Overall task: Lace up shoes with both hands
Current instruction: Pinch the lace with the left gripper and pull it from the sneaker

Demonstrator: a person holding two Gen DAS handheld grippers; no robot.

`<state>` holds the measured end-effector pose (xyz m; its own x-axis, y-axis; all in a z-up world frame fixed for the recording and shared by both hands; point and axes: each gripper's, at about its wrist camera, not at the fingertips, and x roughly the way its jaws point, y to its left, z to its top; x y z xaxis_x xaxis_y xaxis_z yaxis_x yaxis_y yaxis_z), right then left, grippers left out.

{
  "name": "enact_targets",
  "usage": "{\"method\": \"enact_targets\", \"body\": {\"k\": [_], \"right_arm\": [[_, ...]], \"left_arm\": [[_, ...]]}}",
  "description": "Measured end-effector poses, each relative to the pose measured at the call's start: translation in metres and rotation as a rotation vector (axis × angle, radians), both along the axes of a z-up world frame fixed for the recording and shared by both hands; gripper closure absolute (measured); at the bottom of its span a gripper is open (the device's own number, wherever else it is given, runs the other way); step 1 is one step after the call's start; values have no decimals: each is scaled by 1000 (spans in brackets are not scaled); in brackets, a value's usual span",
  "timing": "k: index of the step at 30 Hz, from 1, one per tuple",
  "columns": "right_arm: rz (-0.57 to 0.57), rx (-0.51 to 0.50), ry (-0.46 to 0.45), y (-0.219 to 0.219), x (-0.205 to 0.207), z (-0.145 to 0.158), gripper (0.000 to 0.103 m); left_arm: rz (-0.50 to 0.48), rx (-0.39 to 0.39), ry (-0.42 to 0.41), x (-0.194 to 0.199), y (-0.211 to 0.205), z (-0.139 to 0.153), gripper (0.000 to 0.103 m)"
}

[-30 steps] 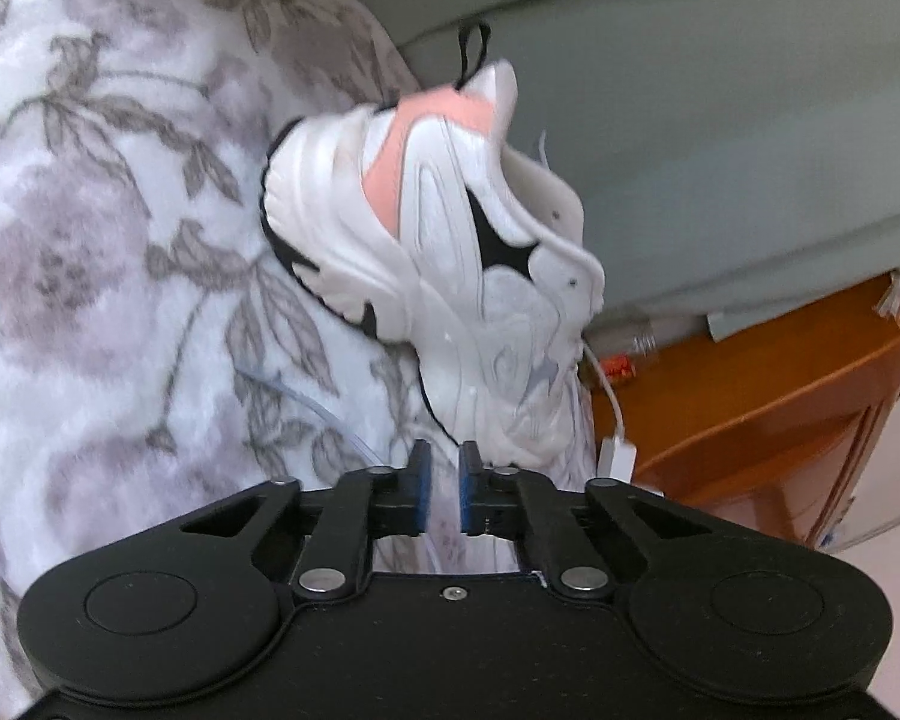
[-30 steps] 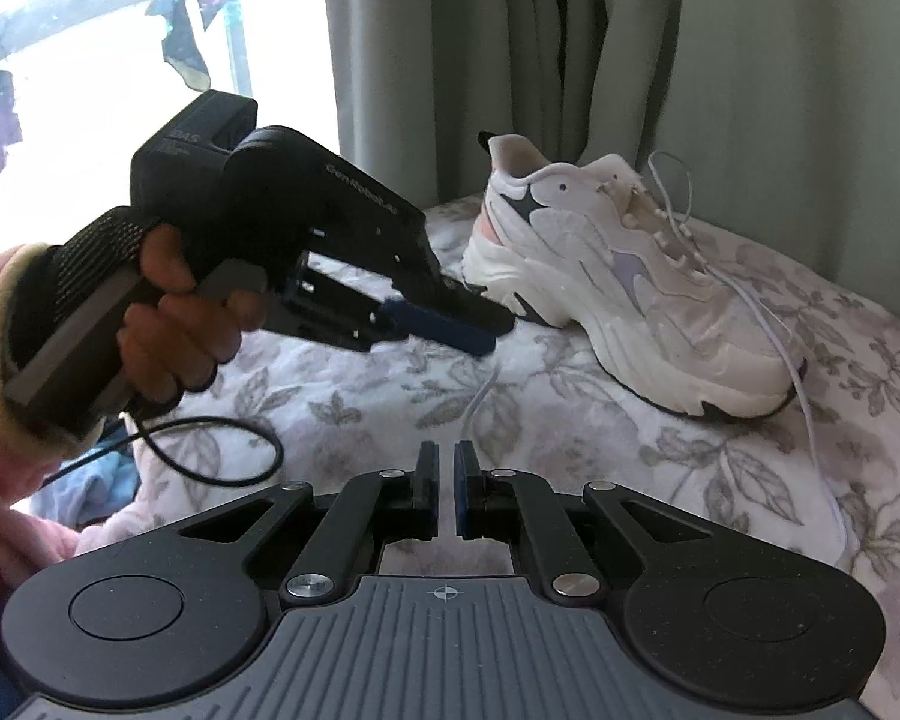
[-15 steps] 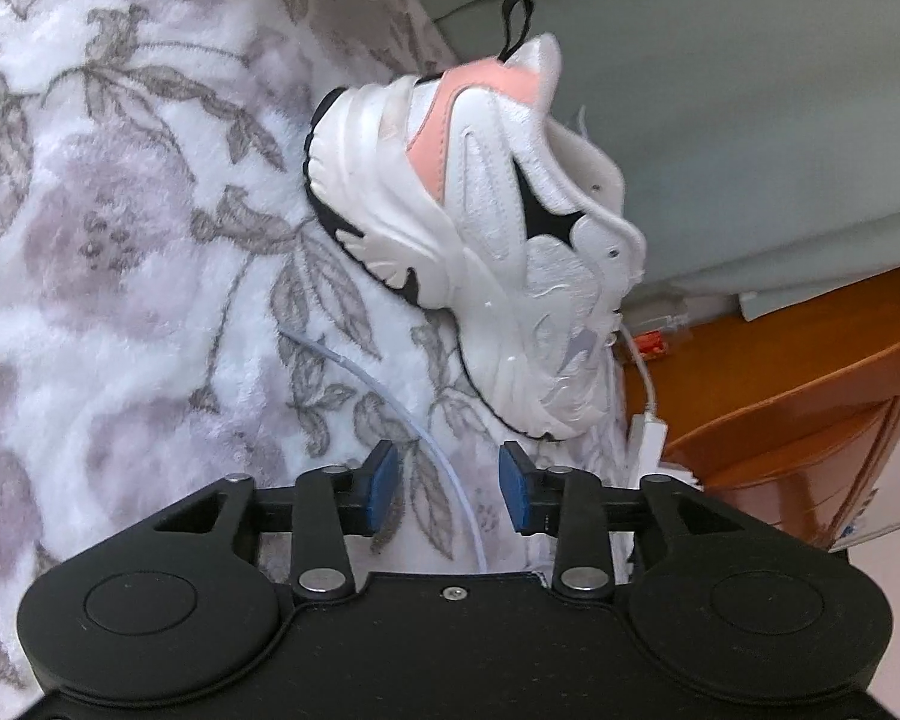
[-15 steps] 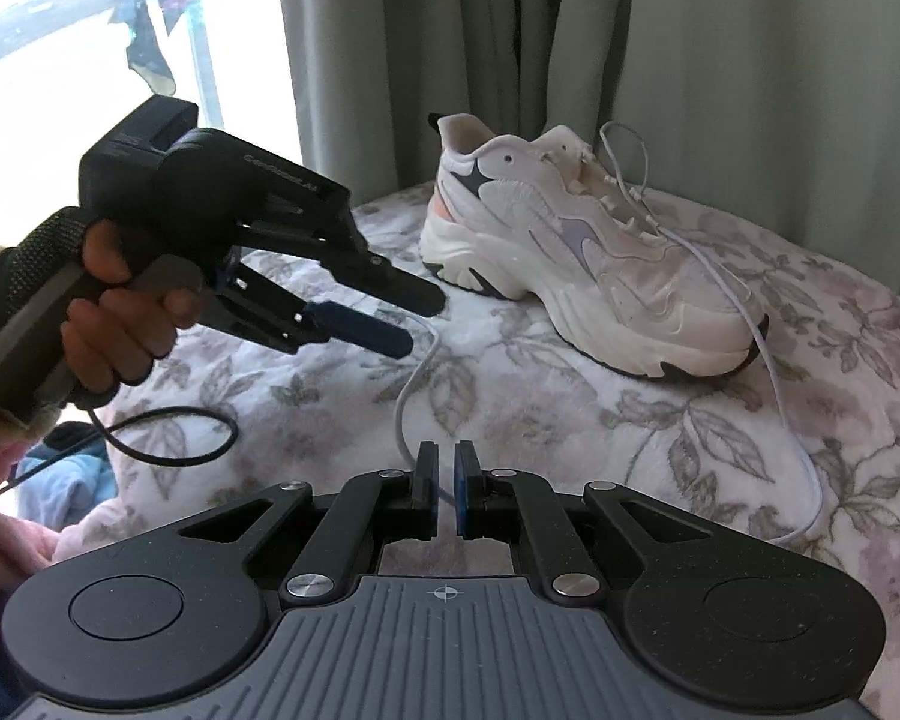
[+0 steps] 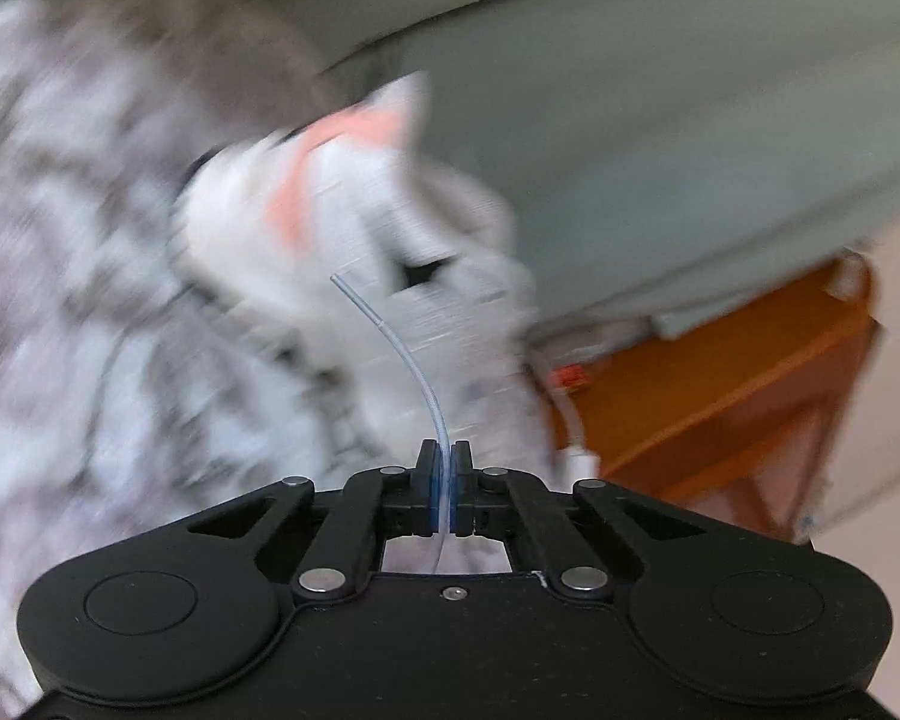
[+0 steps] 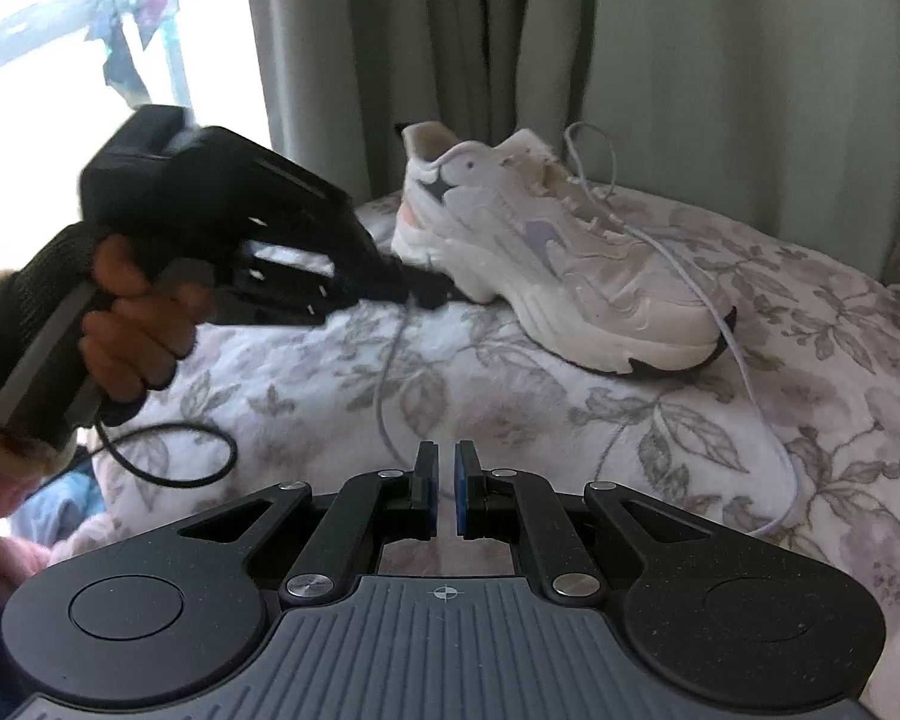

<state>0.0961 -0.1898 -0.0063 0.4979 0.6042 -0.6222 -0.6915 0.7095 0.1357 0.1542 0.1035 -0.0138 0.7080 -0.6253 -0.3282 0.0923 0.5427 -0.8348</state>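
Note:
A white sneaker [image 6: 570, 264] with a pink heel patch lies on its sole on the floral blanket [image 6: 630, 432]; in the left wrist view the sneaker [image 5: 342, 222] is blurred. My left gripper [image 5: 444, 450] is closing tight on a thin white lace [image 5: 414, 372], pads pressing it, and the lace tip sticks up past the fingers. In the right wrist view the left gripper [image 6: 426, 294] sits by the shoe's heel, with the lace [image 6: 384, 396] hanging from it. Another lace strand [image 6: 750, 384] runs off the toe. My right gripper [image 6: 444, 456] is shut and holds nothing.
A person's hand [image 6: 132, 324] holds the left gripper, with a black cable [image 6: 168, 456] looping below it. Grey-green curtains [image 6: 690, 60] hang behind the bed beside a bright window [image 6: 60, 60]. A wooden nightstand [image 5: 720, 396] stands past the blanket's edge.
The left gripper opened over the loose lace on the blanket, then shut on it and lifted it. It has moved toward the shoe's heel. The right gripper stayed shut.

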Motion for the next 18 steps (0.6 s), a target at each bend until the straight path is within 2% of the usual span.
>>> {"method": "enact_targets", "body": {"k": [5, 7, 9, 14, 18], "right_arm": [[-12, 135, -17, -7, 2, 15, 96], [9, 168, -41, -6, 0, 22, 87], [27, 171, -68, -3, -4, 27, 81], [11, 163, -99, 2, -5, 29, 81], [-37, 178, -110, -3, -3, 30, 81]], "left_arm": [[-80, -1, -143, -7, -11, 21, 103], [-115, -7, -175, -7, -18, 26, 103], [-155, 2, -195, -6, -29, 29, 103], [-227, 14, -215, -2, -50, 30, 103], [-260, 42, -222, -10, -52, 37, 103]]}}
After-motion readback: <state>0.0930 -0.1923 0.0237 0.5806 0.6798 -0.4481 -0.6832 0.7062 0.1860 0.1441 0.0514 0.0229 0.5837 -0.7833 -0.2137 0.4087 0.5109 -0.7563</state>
